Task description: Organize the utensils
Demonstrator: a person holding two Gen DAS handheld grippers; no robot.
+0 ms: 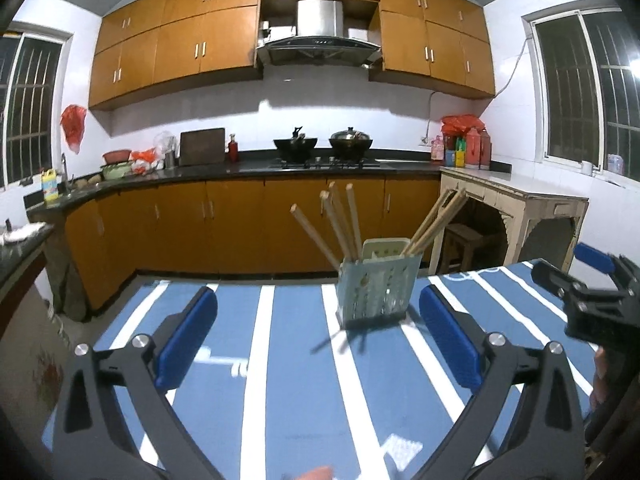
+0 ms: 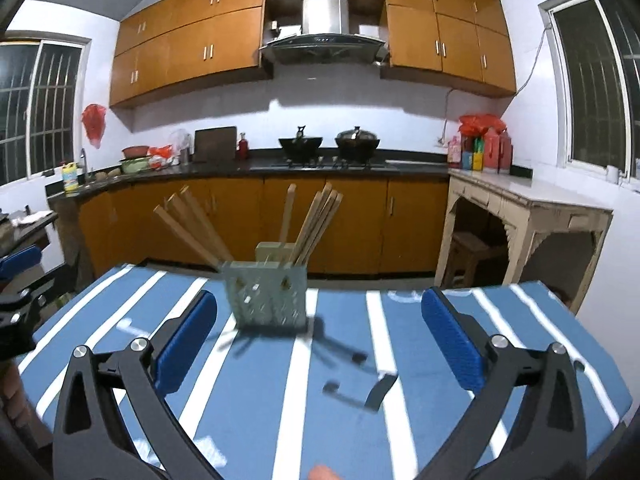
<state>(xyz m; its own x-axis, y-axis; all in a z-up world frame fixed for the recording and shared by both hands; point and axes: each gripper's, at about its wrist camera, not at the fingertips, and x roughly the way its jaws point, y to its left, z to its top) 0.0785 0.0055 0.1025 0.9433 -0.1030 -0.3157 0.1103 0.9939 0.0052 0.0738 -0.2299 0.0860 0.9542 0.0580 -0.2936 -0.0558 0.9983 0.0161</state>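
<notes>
Right wrist view: right gripper [image 2: 319, 316] wide, empty; left gripper [image 1: 318, 316] likewise; chopsticks [image 2: 316, 224] blurred in holder [image 2: 266, 296].

Striped table [image 1: 280, 380] bears a utensil holder [image 1: 374, 292].

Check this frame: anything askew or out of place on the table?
Nothing stands out. The chopsticks stand splayed in the holder, which sits upright on the table. Both grippers are open and empty.

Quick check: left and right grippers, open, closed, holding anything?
Left gripper: open, holding nothing.
Right gripper: open, holding nothing.
</notes>
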